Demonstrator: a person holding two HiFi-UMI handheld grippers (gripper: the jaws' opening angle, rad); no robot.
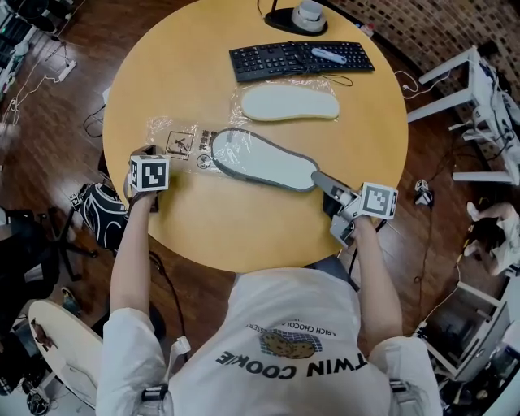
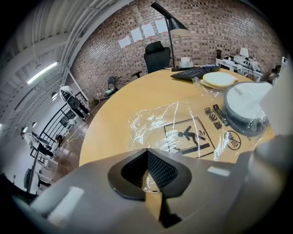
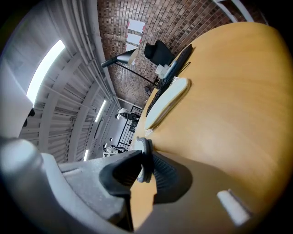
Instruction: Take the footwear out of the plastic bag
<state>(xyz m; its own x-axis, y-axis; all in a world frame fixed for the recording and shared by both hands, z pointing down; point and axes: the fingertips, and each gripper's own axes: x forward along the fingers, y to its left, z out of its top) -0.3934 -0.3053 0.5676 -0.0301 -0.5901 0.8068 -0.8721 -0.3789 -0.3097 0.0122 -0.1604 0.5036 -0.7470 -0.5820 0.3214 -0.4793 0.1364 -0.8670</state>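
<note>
A grey-edged slipper with a white sole lies across the middle of the round table. Its left end sits inside the clear plastic bag, which carries printed warning signs. My right gripper is shut on the slipper's right end; the right gripper view shows the grey rim pinched between the pads. At the bag's left end, my left gripper is shut on the film. The left gripper view shows the crinkled bag and the slipper beyond the jaws. A second, cream slipper lies bare behind.
A black keyboard with a white object on it lies at the table's far side, and a lamp base stands behind it. White desks are to the right. A black bag lies on the floor at the left.
</note>
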